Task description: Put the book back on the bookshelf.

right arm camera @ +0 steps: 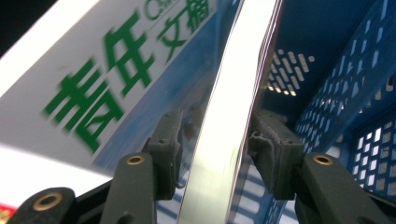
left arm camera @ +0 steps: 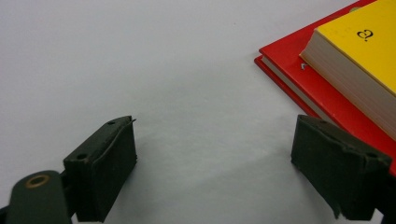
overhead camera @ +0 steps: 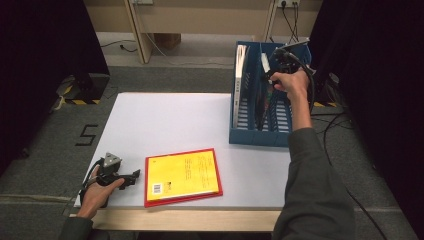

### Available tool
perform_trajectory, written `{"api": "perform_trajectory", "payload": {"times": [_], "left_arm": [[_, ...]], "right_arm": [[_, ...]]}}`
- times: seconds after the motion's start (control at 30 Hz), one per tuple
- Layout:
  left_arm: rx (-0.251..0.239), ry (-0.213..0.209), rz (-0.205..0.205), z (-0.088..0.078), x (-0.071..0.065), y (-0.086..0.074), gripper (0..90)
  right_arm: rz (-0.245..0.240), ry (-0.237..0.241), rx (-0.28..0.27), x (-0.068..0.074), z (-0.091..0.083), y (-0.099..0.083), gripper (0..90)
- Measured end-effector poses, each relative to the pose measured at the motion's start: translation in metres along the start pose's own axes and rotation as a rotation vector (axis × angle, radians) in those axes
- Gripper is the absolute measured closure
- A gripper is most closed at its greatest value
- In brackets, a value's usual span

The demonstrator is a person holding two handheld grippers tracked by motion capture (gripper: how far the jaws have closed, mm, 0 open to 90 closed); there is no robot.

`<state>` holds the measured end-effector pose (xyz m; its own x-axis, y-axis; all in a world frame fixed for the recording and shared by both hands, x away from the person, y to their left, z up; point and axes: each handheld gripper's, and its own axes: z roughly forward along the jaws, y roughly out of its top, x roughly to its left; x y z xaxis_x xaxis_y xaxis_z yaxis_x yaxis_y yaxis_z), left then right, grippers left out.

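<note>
My right gripper (overhead camera: 268, 76) reaches into a blue slotted file rack (overhead camera: 260, 136) at the back right of the table. In the right gripper view a thin glossy magazine (right arm camera: 229, 93) stands edge-on between the jaws of my right gripper (right arm camera: 215, 140). A small gap shows at each pad, so the gripper is open. My left gripper (overhead camera: 133, 178) rests on the white table (overhead camera: 165, 120) at the front left. It is open with nothing between the jaws (left arm camera: 215, 163). Just to its right a yellow book (overhead camera: 182, 175) lies flat on a red book (left arm camera: 327, 88).
A white-covered magazine with green characters (right arm camera: 116, 84) stands in the rack's left slot (overhead camera: 240, 85), beside the one between my jaws. The rack's perforated blue wall (right arm camera: 355, 93) rises close on the right. Dark curtains flank the table and cables trail on the floor at right.
</note>
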<state>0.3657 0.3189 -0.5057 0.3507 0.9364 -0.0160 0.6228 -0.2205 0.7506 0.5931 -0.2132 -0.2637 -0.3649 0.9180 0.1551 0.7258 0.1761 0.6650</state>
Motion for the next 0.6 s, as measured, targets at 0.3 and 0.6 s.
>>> {"api": "perform_trajectory", "payload": {"times": [0.3,0.6], "left_arm": [[0.001,0.004,0.001,0.000,0.000,0.000,12.9],[-0.001,0.004,-0.001,0.000,0.000,0.000,12.8]], "right_arm": [[-0.029,0.081,-0.005,-0.006,-0.012,-0.036,54.7],[0.016,0.088,0.010,-0.015,0.017,-0.061,63.9]]}}
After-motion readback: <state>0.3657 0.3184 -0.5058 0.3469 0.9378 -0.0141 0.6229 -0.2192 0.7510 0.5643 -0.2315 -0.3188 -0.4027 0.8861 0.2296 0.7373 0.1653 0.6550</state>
